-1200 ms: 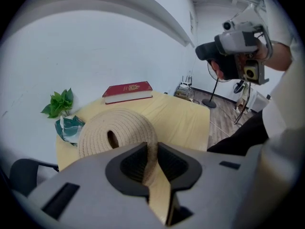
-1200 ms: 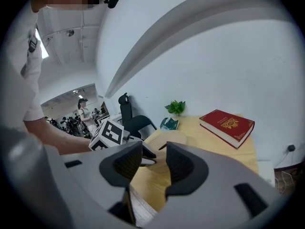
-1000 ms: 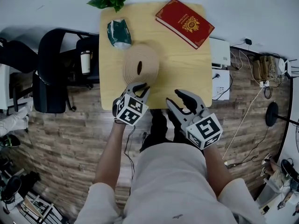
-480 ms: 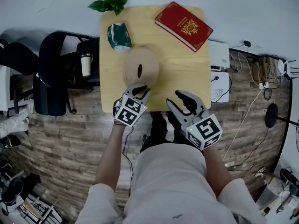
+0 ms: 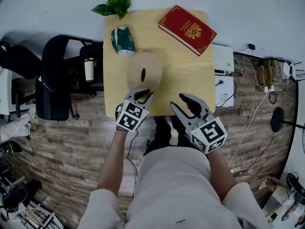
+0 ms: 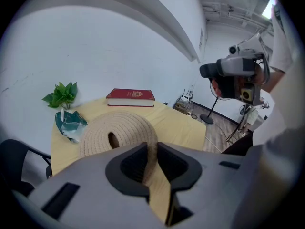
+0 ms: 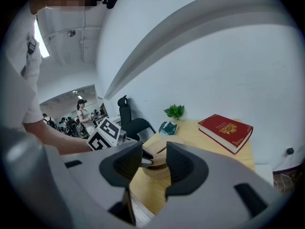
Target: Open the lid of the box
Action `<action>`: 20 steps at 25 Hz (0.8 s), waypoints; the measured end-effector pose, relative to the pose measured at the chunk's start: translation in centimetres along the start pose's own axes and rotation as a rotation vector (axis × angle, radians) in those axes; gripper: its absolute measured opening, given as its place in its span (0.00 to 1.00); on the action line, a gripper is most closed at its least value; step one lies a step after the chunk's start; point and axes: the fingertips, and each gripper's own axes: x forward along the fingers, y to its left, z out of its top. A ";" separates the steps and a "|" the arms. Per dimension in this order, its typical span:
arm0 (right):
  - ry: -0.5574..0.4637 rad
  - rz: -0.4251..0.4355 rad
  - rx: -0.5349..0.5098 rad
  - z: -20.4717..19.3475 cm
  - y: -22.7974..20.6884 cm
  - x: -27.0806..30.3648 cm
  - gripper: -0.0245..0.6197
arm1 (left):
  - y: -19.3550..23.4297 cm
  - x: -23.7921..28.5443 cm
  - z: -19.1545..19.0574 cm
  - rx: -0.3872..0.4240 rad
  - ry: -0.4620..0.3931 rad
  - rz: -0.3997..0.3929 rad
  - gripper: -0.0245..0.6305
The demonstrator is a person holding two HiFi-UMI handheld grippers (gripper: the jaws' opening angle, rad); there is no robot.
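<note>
Scene: woven box (image 5: pixel 144 71) set mid-table (image 5: pixel 190 75), nearer the front edge | Tongs: lid (image 6: pixel 125 128) rim pinched narrowly by left gripper (image 5: pixel 141 95); right gripper (image 5: pixel 187 107) held wide, empty | Handling: lid judged light, soft, grippy; best taken at near rim

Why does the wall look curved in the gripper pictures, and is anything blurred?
Left gripper view: the wide lens bows the wall and darkens the corners; the near jaws look soft, the woven box sharper. Right gripper view: same bowing, plus a mosaic patch top left. Head view: lines bend near the edges; table evenly lit.
</note>
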 end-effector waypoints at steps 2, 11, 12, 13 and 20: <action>-0.005 -0.001 -0.003 0.2 0.1 0.0 0.27 | 0.1 -0.3 0.2 -0.001 -0.005 0.006 0.13; -0.027 -0.003 -0.012 1.1 0.3 -0.4 0.27 | 0.3 -1.6 1.3 0.043 -0.017 0.055 0.13; -0.027 -0.004 -0.014 1.2 0.3 -0.5 0.27 | 0.3 -1.7 1.4 0.050 -0.018 0.060 0.13; -0.026 -0.005 -0.015 1.3 0.4 -0.5 0.27 | 0.3 -1.8 1.5 0.055 -0.019 0.064 0.13; -0.033 -0.009 -0.019 1.8 0.4 -0.8 0.26 | 0.1 -2.6 2.4 0.086 -0.038 0.099 0.13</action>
